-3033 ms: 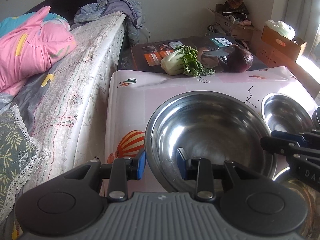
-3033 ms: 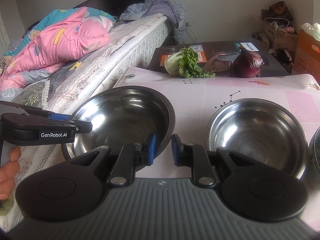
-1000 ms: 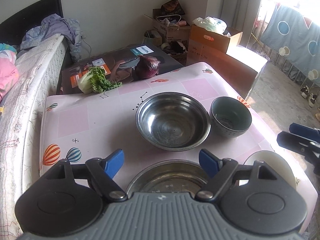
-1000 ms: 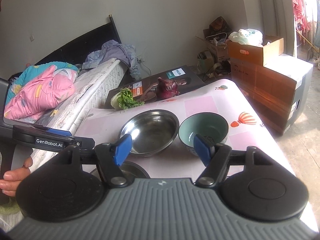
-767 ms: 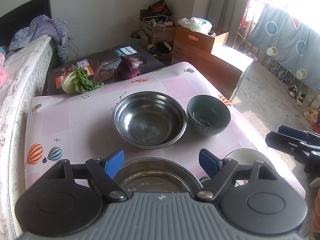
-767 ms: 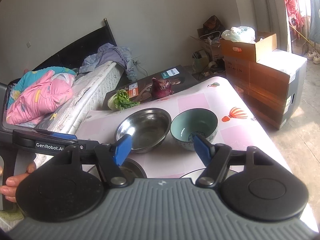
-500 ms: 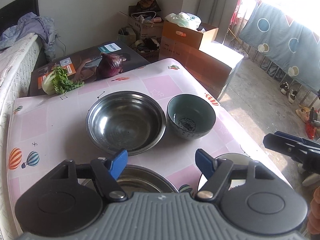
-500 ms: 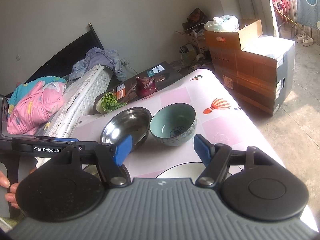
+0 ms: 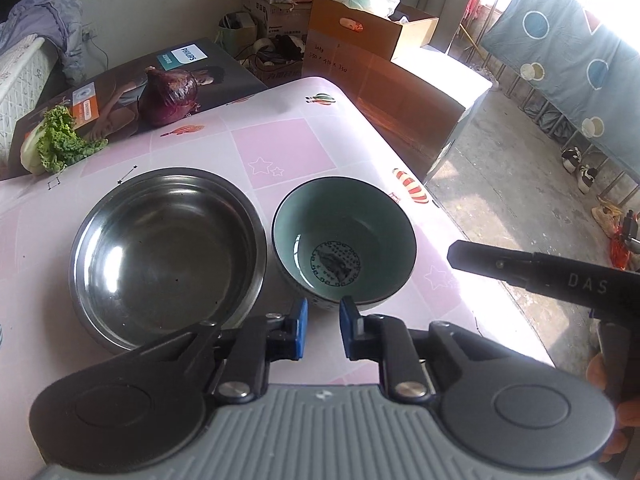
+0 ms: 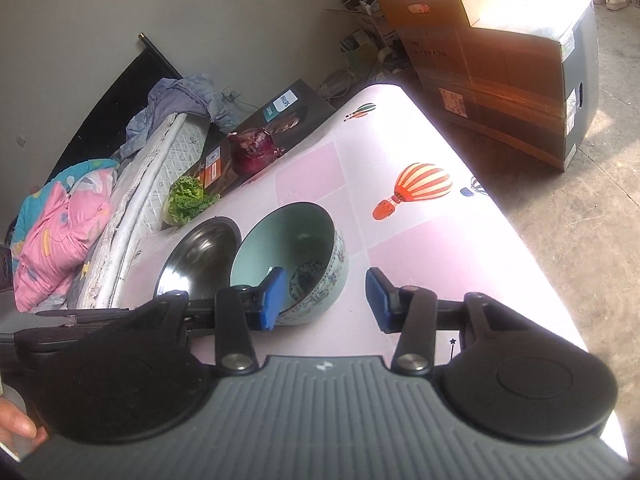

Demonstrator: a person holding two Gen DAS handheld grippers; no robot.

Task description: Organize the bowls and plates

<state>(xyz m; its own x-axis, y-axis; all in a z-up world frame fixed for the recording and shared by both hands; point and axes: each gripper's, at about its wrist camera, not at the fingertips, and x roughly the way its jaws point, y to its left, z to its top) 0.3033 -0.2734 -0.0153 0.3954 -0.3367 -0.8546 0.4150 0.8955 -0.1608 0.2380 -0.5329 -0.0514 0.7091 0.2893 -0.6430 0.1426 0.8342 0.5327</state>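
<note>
The flat dark box (image 9: 132, 80) lying beyond the far edge of the table (image 9: 276, 148) carries the brand "PHILIPS" in white letters on a blue patch near its top corner. In the right wrist view the same word shows on that box (image 10: 280, 114), turned sideways and small. The right tool (image 9: 560, 280), seen from the left wrist camera, bears the pale letters "DAS" on its black side; whatever follows is cut off. The brown cardboard carton (image 9: 348, 52) on the floor has handwritten figures on its face that look like "550 × 410 × 350", with a shorter scrawl above them too faint to read.
</note>
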